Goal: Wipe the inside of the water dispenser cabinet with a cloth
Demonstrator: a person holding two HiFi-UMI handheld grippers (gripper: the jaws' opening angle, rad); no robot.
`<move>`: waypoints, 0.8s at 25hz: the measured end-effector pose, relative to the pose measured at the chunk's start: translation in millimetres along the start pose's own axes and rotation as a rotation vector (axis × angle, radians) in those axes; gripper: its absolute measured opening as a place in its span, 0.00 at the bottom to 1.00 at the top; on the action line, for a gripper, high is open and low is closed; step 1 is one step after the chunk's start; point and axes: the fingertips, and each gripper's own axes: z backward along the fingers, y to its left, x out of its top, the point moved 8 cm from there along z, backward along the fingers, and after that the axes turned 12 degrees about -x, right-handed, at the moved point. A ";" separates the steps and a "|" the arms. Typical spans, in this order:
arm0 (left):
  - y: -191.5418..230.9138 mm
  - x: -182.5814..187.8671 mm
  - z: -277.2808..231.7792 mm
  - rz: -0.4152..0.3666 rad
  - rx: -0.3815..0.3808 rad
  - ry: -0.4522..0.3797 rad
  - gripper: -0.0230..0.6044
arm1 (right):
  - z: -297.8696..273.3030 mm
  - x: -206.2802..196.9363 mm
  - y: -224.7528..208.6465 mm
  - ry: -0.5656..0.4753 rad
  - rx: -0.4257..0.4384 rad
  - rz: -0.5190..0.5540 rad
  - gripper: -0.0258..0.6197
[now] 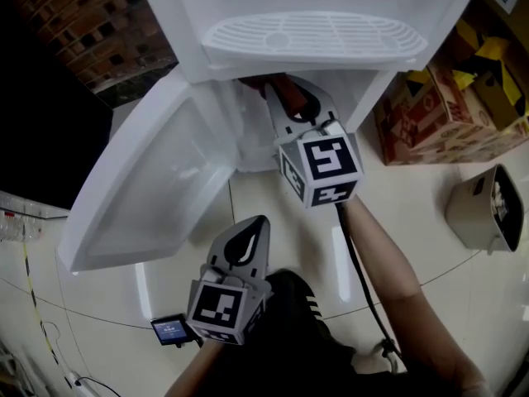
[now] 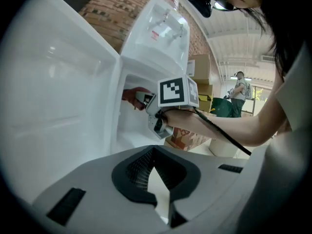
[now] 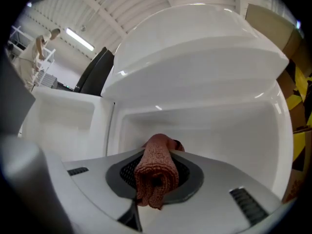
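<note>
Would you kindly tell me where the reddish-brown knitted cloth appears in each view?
Head view: reddish-brown knitted cloth upper centre, inside the white cabinet.
Left gripper view: centre-left, inside the cabinet.
Right gripper view: lower centre, between the jaws.
Shared landmark: open white cabinet door.

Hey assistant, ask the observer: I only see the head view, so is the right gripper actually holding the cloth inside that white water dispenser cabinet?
Observer: Yes. The right gripper view shows the right gripper shut on a bunched reddish-brown knitted cloth.
Operator: Anything in its way in there?
Observer: Ahead of it shows only the bare back wall of the white water dispenser cabinet.
Operator: And the left gripper?
Observer: Its own view shows the left gripper shut, jaw tips together, holding nothing.
</note>
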 end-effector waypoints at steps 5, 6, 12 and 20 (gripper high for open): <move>-0.5 -1.3 1.9 0.005 0.006 -0.003 0.00 | -11.3 -17.6 21.4 0.057 0.064 0.043 0.17; -0.2 -1.3 2.2 0.006 0.007 -0.002 0.00 | -10.8 -30.2 23.9 0.091 0.071 0.052 0.17; 2.1 -2.0 2.8 0.011 0.006 -0.002 0.00 | 7.7 -113.7 37.3 0.334 0.116 0.113 0.17; 4.7 -5.0 6.2 0.017 0.015 0.002 0.00 | 5.1 -116.4 35.5 0.330 0.132 0.184 0.17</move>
